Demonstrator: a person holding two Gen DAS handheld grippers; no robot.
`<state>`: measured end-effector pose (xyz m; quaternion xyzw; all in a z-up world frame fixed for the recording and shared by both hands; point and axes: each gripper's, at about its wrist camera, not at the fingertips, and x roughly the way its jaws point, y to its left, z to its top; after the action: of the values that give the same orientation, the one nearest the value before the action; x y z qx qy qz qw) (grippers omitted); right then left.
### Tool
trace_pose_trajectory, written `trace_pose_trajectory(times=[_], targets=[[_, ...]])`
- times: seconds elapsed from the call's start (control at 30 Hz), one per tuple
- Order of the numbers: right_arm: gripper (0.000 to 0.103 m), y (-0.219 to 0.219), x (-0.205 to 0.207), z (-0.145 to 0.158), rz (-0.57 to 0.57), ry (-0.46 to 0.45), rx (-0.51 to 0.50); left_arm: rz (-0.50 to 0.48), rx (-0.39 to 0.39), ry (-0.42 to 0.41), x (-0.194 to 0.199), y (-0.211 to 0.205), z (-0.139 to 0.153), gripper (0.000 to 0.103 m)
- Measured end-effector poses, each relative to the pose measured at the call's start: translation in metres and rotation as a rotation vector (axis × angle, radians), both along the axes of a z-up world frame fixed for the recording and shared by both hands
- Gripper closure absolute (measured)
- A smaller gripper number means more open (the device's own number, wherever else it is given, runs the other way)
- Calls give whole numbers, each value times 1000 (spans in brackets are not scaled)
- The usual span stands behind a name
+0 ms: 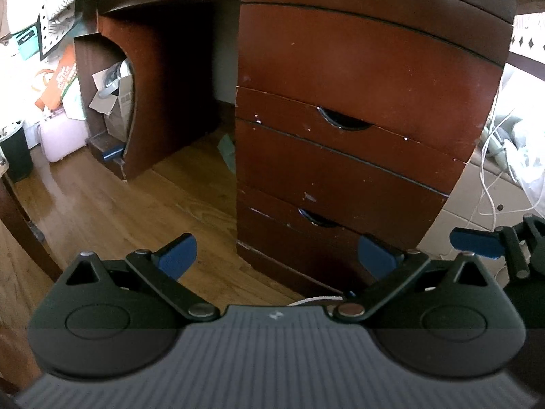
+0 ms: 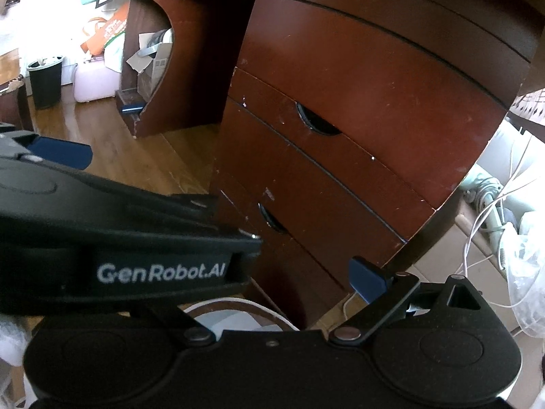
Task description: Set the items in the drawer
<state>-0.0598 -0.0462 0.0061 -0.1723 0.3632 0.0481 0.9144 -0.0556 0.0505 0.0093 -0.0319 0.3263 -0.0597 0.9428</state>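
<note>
- Before us, a dark red drawer unit (image 1: pixel 357 78) under the worktop, all drawers shut; middle drawer (image 1: pixel 340 156) has a half-moon pull.
- Left gripper (image 1: pixel 277 255) jaws wide apart, empty, over the wood floor (image 1: pixel 136 204) near the bottom drawer (image 1: pixel 306 238).
- Right gripper (image 2: pixel 366 277): one blue finger visible, the other hidden behind the left unit, so we cannot tell jaw state.
- No items to place seen in either view.

Open left claw (image 1: pixel 277 255) before closed drawers (image 1: pixel 340 143)
</note>
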Motion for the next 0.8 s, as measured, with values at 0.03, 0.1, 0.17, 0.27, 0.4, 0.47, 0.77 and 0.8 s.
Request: trace_pose_trajectory(times=[0.03,0.1,0.17,0.27,0.4,0.47,0.77,0.8], targets=[[5,-1,0,0,-1,3,8,2,3,4,0,0,0,0],[5,-2,2,1,-6,9,24,7,5,16,0,-1,-1,0],[5,-2,2,1,-11,9,28,16,-4,29,0,-1,-2,0],[5,-2,2,1,-12,8,25,19,-36,32,-1,1,-1,0],[5,-2,2,1,-7,11,23,8,-72,16,-4,3,1,1],[5,-2,2,0,-4,15,23,-2,-70,0,-6,2,3,1],[4,-4,2,2,-7,17,35,17,-87,11,-4,4,2,0],[4,-4,2,2,-7,18,35,17,-89,10,-4,4,3,0]])
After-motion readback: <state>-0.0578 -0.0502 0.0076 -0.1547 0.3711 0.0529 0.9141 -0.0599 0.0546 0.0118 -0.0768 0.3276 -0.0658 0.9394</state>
